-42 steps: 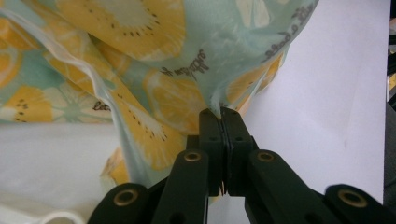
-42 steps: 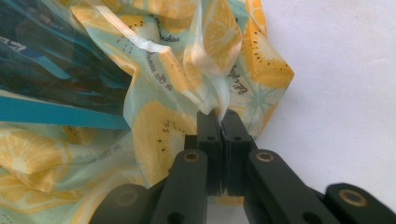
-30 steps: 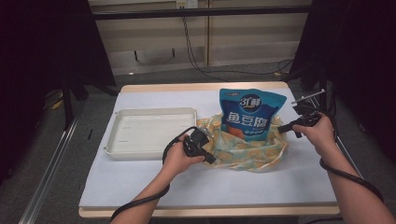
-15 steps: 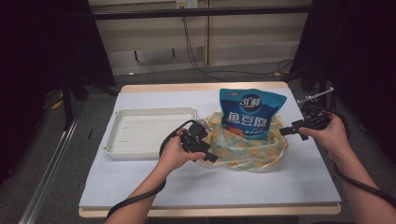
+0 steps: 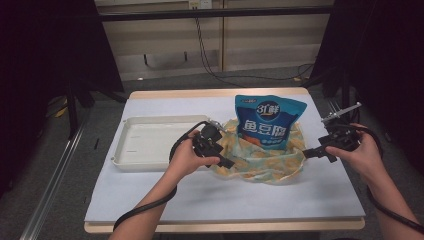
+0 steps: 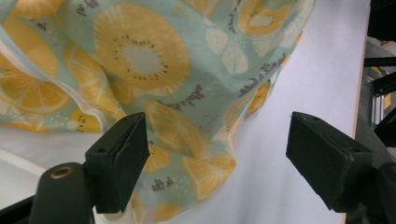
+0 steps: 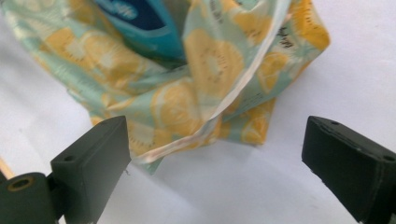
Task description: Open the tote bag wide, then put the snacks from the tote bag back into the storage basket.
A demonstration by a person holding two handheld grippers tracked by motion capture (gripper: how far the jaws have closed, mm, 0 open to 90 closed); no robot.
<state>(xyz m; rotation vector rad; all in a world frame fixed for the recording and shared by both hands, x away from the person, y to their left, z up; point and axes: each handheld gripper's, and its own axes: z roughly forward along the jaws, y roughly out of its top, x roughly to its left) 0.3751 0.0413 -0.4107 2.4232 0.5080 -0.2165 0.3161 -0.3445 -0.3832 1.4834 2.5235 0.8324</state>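
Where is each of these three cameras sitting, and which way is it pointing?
High view: fixed above the person's side, looking forward and down on the table; forearms, both hands, left gripper and right gripper show.
Left gripper view: rides the left gripper, looking along its open black jaws at the lemon-print cloth bag.
Right gripper view: rides the right gripper, looking along its open jaws at the bag and the blue snack packet inside.
Shared: all three show the bag on the white table.
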